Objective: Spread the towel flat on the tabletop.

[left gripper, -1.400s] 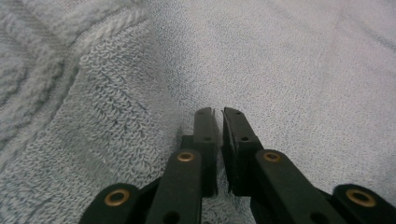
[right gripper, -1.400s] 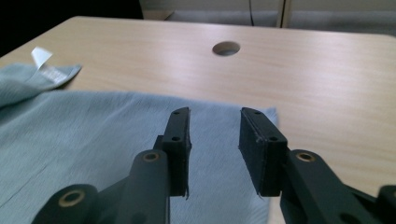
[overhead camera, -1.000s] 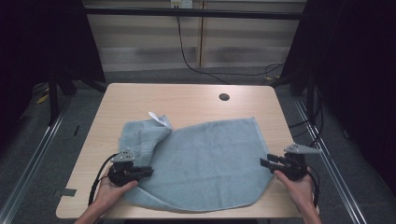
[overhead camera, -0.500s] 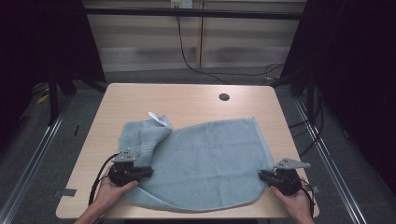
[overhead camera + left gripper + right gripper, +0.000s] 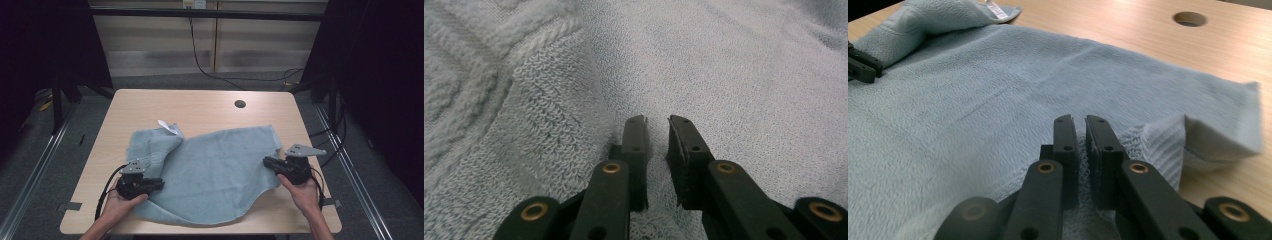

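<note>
A light blue towel (image 5: pixel 220 170) lies spread and rumpled on the wooden table (image 5: pixel 200 105), with a white label (image 5: pixel 167 126) at its far left fold. My left gripper (image 5: pixel 159 183) rests on the towel's near left part. Its jaws stand close together on the pile (image 5: pixel 749 75) with cloth between them (image 5: pixel 657 120), and they have just been opening slightly. My right gripper (image 5: pixel 266 161) is at the right edge. Its jaws have just been closing and are shut (image 5: pixel 1078 119) on a raised fold of the towel (image 5: pixel 973 100).
A round cable hole (image 5: pixel 240 104) sits in the far right of the tabletop. Bare wood runs along the far side and both side edges. Cables trail from each gripper toward the near edge. The left gripper's jaw tips (image 5: pixel 863 65) show far off in the right gripper view.
My right hand dipped toward the near edge, then came inward and up over the towel's right edge, and that edge now stands lifted. The left hand kept still.
</note>
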`<state>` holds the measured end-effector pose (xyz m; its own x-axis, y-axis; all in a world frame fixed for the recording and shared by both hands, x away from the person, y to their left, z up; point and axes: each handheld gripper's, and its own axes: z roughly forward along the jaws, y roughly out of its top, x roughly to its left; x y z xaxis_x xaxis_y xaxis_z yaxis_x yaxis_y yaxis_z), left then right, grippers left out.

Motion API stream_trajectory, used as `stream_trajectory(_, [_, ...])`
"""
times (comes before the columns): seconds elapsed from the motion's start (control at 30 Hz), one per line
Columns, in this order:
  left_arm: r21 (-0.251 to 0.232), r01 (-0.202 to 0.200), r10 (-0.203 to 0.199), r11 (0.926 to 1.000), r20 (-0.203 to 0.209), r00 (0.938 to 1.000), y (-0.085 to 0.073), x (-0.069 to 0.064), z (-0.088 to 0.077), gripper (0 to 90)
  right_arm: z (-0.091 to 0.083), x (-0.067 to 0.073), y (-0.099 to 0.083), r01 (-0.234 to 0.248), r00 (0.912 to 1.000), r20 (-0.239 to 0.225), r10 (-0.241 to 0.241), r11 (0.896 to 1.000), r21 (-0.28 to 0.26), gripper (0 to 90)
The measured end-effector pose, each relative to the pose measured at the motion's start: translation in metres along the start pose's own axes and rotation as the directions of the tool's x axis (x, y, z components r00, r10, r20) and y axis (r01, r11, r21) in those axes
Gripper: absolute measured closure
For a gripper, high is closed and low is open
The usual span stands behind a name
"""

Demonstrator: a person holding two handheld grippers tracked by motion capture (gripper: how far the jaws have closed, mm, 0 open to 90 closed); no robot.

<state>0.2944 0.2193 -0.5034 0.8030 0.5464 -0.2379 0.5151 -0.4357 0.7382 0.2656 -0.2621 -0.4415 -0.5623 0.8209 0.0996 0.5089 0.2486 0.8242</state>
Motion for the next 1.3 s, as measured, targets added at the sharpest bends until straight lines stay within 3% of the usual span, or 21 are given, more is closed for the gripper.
stream_trajectory(0.2, [0.001,-0.001,0.001,1.0000,0.004,1.0000,0.000,0.000,0.000,77.6,0.035,0.003,0.001,-0.001,0.9989,-0.046,0.003,1.000,0.030,75.6])
stream_trajectory(0.47, [0.001,-0.003,0.003,1.0000,0.004,1.0000,0.000,0.000,0.000,77.3,0.040,-0.002,-0.010,-0.008,0.9991,-0.039,0.012,0.995,0.098,69.8])
stream_trajectory(0.6, [0.000,-0.002,0.002,1.0000,0.000,1.0000,0.000,0.000,-0.001,76.9,0.047,-0.002,-0.020,0.012,0.9999,-0.012,-0.010,0.983,0.184,63.9])
stream_trajectory(0.8, [-0.001,0.000,0.000,1.0000,-0.002,1.0000,0.000,0.000,-0.001,76.7,0.023,-0.006,-0.040,-0.027,0.9996,0.008,0.026,0.981,0.190,60.7])
stream_trajectory(0.9, [0.006,0.000,0.000,1.0000,-0.004,1.0000,-0.001,-0.002,-0.002,76.6,0.011,-0.006,-0.056,-0.039,0.9991,0.026,0.034,0.973,0.226,59.9])
stream_trajectory(0.97, [0.009,-0.002,0.002,1.0000,-0.004,1.0000,-0.001,-0.003,-0.004,76.7,0.001,-0.004,-0.065,-0.041,0.9988,0.036,0.034,0.976,0.216,60.2])
stream_trajectory(1.03, [0.009,-0.005,0.005,0.9999,-0.007,1.0000,-0.001,-0.007,-0.007,75.0,-0.011,-0.002,-0.073,-0.008,0.9990,0.046,-0.002,0.976,0.219,61.1])
stream_trajectory(1.13, [-0.006,-0.012,0.012,0.9999,0.003,0.9999,-0.003,-0.013,-0.014,72.0,-0.026,-0.003,-0.082,-0.036,0.9972,0.071,0.022,0.978,0.206,60.9])
stream_trajectory(1.23, [-0.056,-0.016,0.017,0.9983,0.002,0.9999,-0.002,-0.014,-0.026,71.7,-0.045,-0.003,-0.076,-0.079,0.9961,0.048,0.074,0.991,0.105,60.6])
stream_trajectory(1.3, [-0.094,0.000,0.000,0.9956,-0.003,1.0000,0.002,-0.008,-0.031,70.7,-0.047,0.003,-0.067,-0.073,0.9969,0.034,0.071,0.994,0.079,59.3])
